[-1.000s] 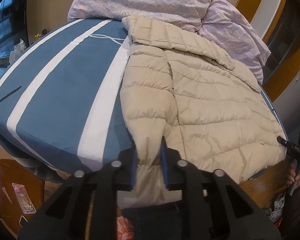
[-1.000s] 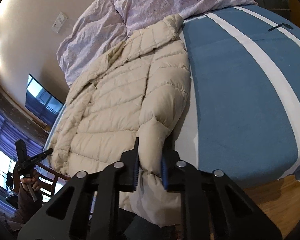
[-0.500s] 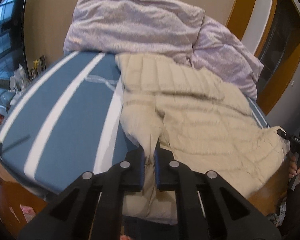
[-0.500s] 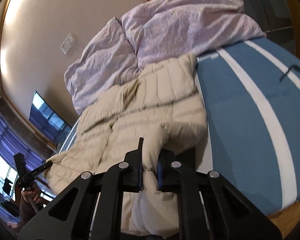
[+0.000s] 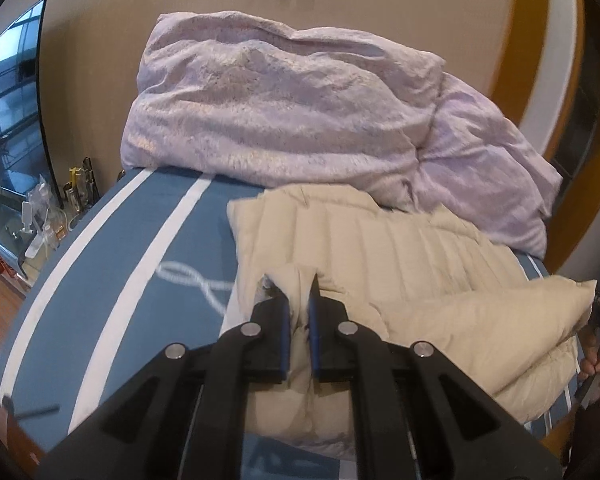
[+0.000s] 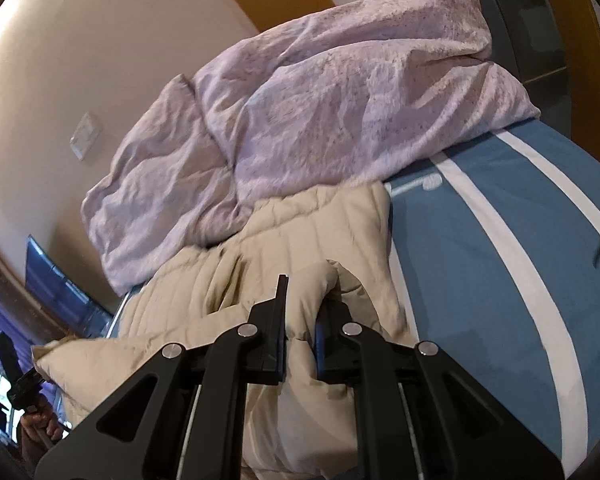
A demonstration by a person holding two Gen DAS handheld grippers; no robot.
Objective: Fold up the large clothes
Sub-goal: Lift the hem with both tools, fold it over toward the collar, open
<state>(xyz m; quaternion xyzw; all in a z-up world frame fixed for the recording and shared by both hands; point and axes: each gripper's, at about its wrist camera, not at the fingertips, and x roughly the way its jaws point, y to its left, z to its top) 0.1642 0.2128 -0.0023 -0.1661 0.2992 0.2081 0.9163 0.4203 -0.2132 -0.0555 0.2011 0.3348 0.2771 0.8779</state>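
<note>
A beige quilted puffer jacket (image 5: 400, 248) lies on a blue bed with white stripes (image 5: 112, 280). My left gripper (image 5: 298, 300) is shut on a bunched fold of the jacket and holds it raised over the jacket's upper part. In the right wrist view the jacket (image 6: 292, 236) shows too, and my right gripper (image 6: 302, 308) is shut on another bunched fold of it. The lower half of the jacket is lifted and doubled toward the collar. The far corner (image 5: 556, 300) of the jacket hangs near another hand.
A crumpled lilac duvet (image 5: 292, 96) is piled at the head of the bed, touching the jacket's collar; it also shows in the right wrist view (image 6: 340, 96). A television (image 5: 8, 92) and clutter stand at the left. Another person's hand with a gripper (image 6: 28, 396) is at the bed's side.
Both grippers have lifted the jacket's hem and carried it forward toward the collar and duvet. The jacket lay flat before; its lower part is now folded up over its upper part.
</note>
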